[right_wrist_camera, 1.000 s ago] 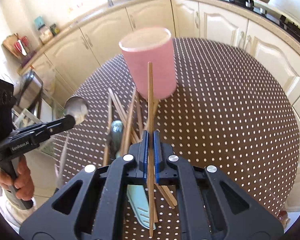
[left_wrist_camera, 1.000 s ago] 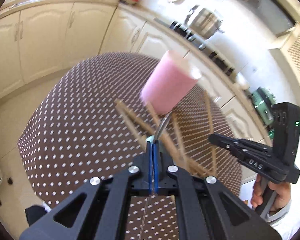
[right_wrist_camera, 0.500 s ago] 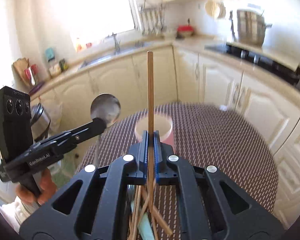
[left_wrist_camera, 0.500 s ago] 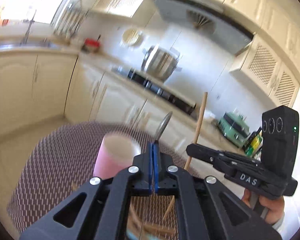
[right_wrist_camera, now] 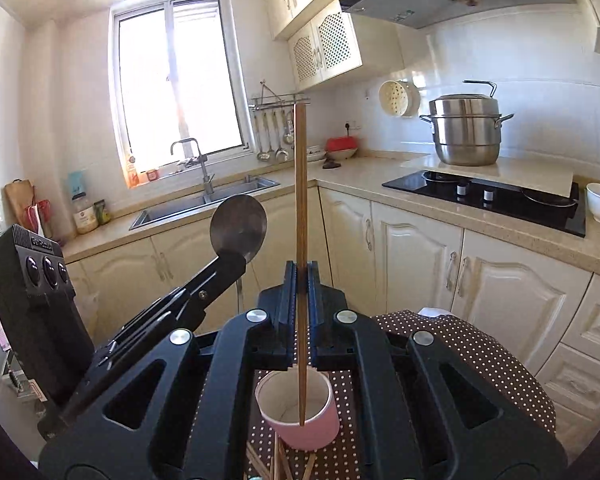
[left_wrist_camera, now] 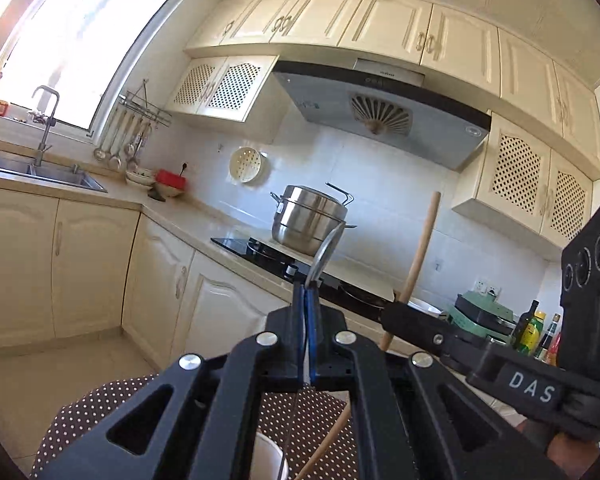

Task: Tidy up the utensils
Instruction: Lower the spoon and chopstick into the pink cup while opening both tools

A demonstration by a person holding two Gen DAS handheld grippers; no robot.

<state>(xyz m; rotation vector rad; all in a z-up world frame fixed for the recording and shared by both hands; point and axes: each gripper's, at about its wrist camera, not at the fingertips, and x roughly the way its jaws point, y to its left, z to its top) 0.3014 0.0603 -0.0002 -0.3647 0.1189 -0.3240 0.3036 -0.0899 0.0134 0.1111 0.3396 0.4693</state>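
Note:
My left gripper [left_wrist_camera: 306,292] is shut on a metal spoon [left_wrist_camera: 327,249], held upright with the bowl up; it also shows in the right wrist view [right_wrist_camera: 238,227]. My right gripper [right_wrist_camera: 301,270] is shut on a wooden chopstick [right_wrist_camera: 300,208], held upright; the chopstick's lower tip hangs inside the rim of the pink cup [right_wrist_camera: 300,412]. The cup stands on the brown dotted table [right_wrist_camera: 472,344]. In the left wrist view the right gripper [left_wrist_camera: 392,314] holds the chopstick [left_wrist_camera: 420,248] to my right, and the cup's white rim [left_wrist_camera: 266,454] shows below my jaws.
Several more chopsticks [right_wrist_camera: 278,464] lie on the table in front of the cup. Kitchen cabinets [right_wrist_camera: 416,256], a sink [right_wrist_camera: 204,204], a hob [right_wrist_camera: 488,196] and a steel pot [right_wrist_camera: 466,130] stand behind the table.
Both grippers have tilted further up with the spoon and chopstick upright. The chopstick's lower tip now hangs inside the cup's rim.

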